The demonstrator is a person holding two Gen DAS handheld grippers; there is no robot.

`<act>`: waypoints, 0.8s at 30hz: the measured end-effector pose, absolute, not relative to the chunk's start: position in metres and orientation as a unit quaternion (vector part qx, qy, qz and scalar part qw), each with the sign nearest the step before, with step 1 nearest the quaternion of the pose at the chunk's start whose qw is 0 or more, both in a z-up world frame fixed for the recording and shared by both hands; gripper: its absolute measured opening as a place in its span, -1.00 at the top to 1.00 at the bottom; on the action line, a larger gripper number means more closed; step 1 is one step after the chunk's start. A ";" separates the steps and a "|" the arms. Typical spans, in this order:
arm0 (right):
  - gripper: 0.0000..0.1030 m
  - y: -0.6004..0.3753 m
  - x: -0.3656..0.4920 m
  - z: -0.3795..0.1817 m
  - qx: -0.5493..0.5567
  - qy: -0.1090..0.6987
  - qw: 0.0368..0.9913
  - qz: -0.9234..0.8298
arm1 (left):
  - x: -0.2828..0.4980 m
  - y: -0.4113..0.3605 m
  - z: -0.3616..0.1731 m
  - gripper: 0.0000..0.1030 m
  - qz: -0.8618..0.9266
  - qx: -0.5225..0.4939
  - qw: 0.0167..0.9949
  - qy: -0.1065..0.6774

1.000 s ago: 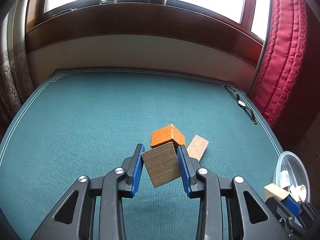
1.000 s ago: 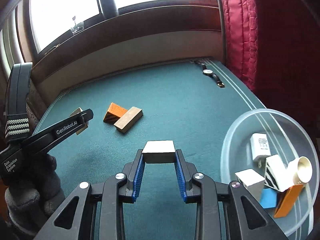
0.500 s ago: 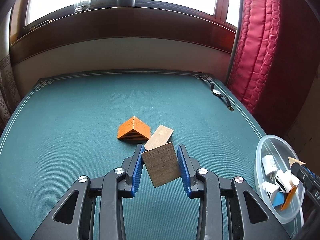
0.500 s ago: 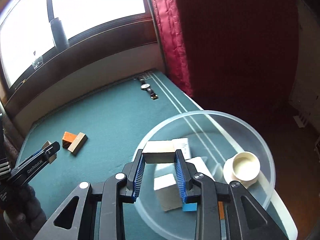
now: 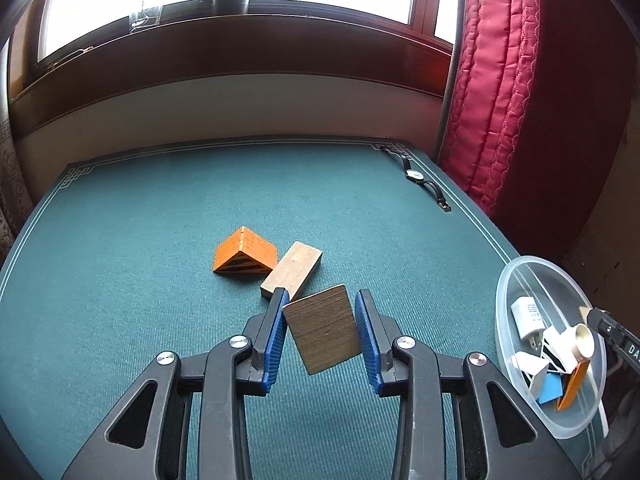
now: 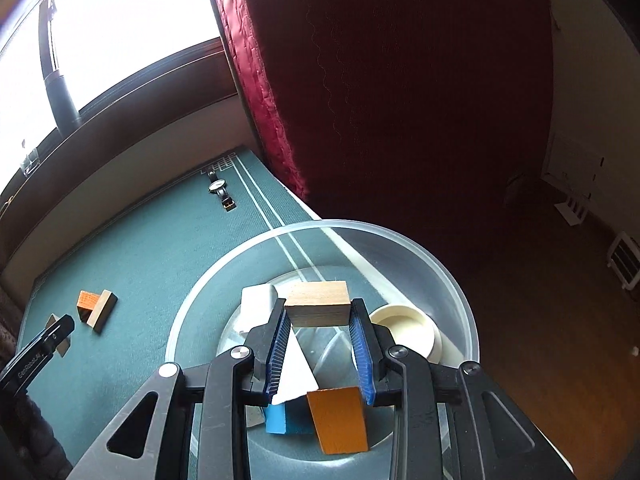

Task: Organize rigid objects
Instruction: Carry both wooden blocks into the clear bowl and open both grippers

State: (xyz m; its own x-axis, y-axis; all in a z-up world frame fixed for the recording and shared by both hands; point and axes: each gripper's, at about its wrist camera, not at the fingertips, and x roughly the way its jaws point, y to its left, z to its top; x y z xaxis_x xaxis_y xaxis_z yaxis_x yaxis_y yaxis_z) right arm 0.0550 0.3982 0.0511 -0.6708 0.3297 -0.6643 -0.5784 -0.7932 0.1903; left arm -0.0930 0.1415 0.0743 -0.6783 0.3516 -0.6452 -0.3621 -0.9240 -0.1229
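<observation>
My left gripper [image 5: 320,300] is shut on a dark wooden block [image 5: 322,328], held tilted above the green table [image 5: 120,280]. Beyond it lie an orange wedge [image 5: 245,251] and a light wooden block [image 5: 292,270], touching. My right gripper [image 6: 318,312] is shut on a pale wooden block [image 6: 318,303] and holds it over the clear plastic bowl [image 6: 448,276]. The bowl holds a white charger [image 6: 258,298], a white wedge [image 6: 294,372], a blue piece [image 6: 280,418], an orange block [image 6: 338,420] and a cream cup [image 6: 404,330]. The bowl also shows in the left wrist view [image 5: 516,280].
A wristwatch [image 5: 420,180] lies at the table's far right corner. A red quilted curtain [image 5: 520,100] hangs along the right edge. The bowl sits at the table's right edge, with the floor [image 6: 560,280] beyond. A windowsill [image 5: 240,40] runs behind the table.
My right gripper has carried the pale block from above the table to over the bowl. My left gripper has swung right with the dark block, bringing the bowl into its view.
</observation>
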 end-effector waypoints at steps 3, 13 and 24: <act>-0.02 0.402 0.060 0.051 -0.301 0.204 0.270 0.891 | -0.091 0.144 0.074 0.32 0.916 -0.350 0.197 0.010; -0.02 0.404 0.077 0.043 -0.276 0.196 0.316 0.886 | -0.085 0.152 0.073 0.32 0.913 -0.350 0.209 0.015; -0.03 0.409 0.085 0.044 -0.257 0.194 0.325 0.889 | -0.070 0.179 0.071 0.32 0.904 -0.350 0.242 0.042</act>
State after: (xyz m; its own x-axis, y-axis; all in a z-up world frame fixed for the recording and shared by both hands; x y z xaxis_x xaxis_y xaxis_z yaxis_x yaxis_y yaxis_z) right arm 0.0852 0.4089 0.0445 -0.6568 0.4779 -0.5833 -0.6775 -0.7135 0.1783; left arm -0.0697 0.1789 0.0706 -0.6373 0.4080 -0.6537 -0.4665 -0.8795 -0.0942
